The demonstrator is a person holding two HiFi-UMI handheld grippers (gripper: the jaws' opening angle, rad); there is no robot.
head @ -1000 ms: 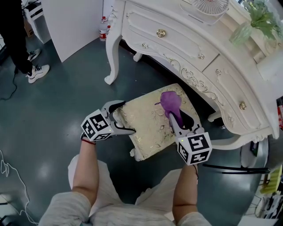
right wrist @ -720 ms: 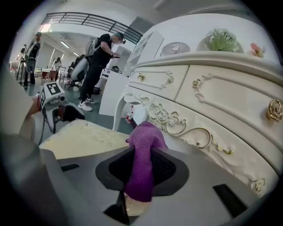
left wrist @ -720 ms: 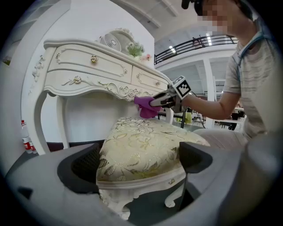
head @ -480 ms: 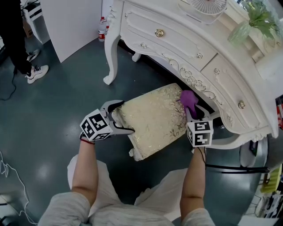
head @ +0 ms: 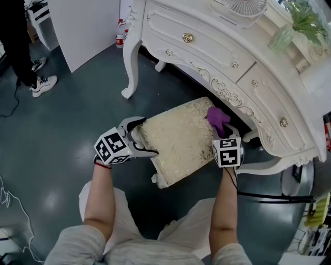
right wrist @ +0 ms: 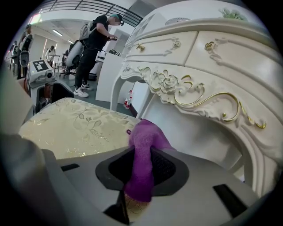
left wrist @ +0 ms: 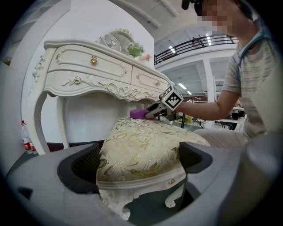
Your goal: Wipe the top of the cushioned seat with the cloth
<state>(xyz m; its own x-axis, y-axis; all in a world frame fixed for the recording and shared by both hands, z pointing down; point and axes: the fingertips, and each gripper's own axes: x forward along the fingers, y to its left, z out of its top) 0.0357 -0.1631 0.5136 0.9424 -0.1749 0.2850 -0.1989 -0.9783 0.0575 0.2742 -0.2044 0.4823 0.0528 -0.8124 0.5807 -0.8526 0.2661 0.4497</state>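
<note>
The cushioned seat [head: 176,140] is a small white stool with a cream and gold floral top, standing in front of the dressing table. My left gripper [head: 148,137] holds its near left corner, and that corner fills the gap between the jaws [left wrist: 139,161]. At the seat's far right edge, close under the table's carved apron, my right gripper [head: 220,128] is shut on a purple cloth [head: 216,116]. The cloth [right wrist: 146,141] is pinched upright between the jaws [right wrist: 140,174], and its free end rests on the cushion [right wrist: 75,123]. The left gripper view shows the cloth [left wrist: 138,114] low on the seat top.
The white ornate dressing table [head: 232,57] overhangs the seat's far side, with a curved leg [head: 132,62] to the left. A fan [head: 243,8] and a plant stand on top. A person [head: 20,46] stands at the far left, bottles [head: 120,37] sit by a white panel.
My right gripper has carried the purple cloth from the middle of the seat's far side to its right edge. The left gripper has stayed on the corner.
</note>
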